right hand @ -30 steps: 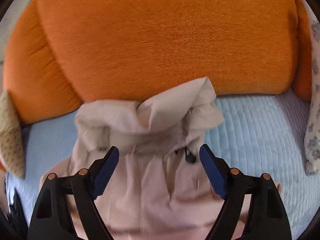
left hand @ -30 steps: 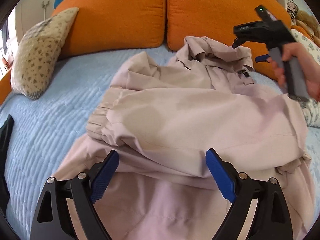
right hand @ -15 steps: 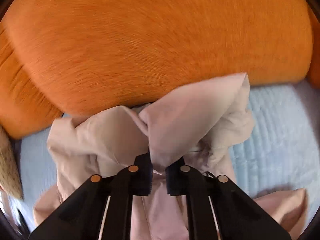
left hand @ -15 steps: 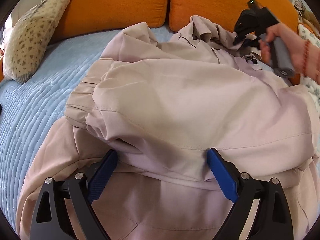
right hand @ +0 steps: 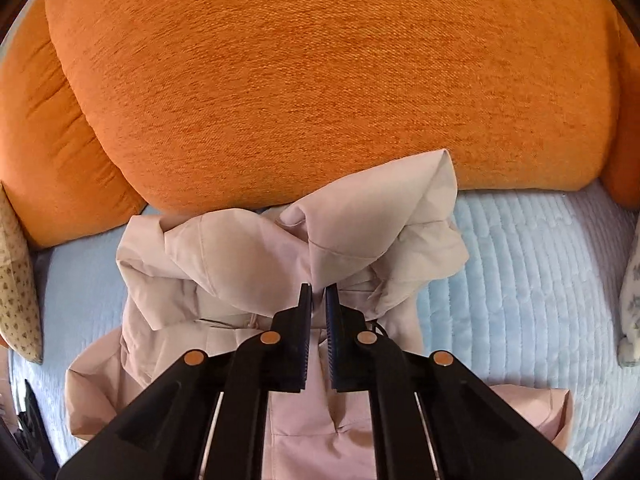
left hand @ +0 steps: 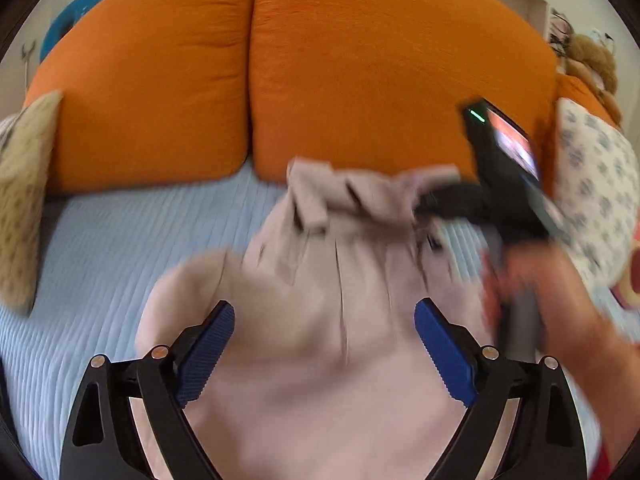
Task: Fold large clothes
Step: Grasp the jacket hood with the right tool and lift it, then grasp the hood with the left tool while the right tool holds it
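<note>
A pale beige jacket [left hand: 320,380] lies spread on the light blue quilt [left hand: 120,240], its collar end toward the orange cushions. In the left wrist view, which is blurred, my left gripper [left hand: 324,308] hovers open over the jacket's middle with nothing between its blue pads. My right gripper [right hand: 318,289] is shut on a fold of the jacket's collar [right hand: 360,232], which stands bunched up just above the fingers. The left wrist view also shows the right gripper [left hand: 424,200] at the collar, with a hand [left hand: 552,292] on its handle.
Two big orange cushions [left hand: 360,80] back the bed close behind the collar. A speckled beige pillow [left hand: 20,200] leans at the left edge. At the right stands a floral white pillow [left hand: 600,184], with a plush toy [left hand: 592,60] above it.
The right gripper went from wide open above the collar to shut on a fold of it. The left gripper moved up and forward along the jacket toward the collar and stays open.
</note>
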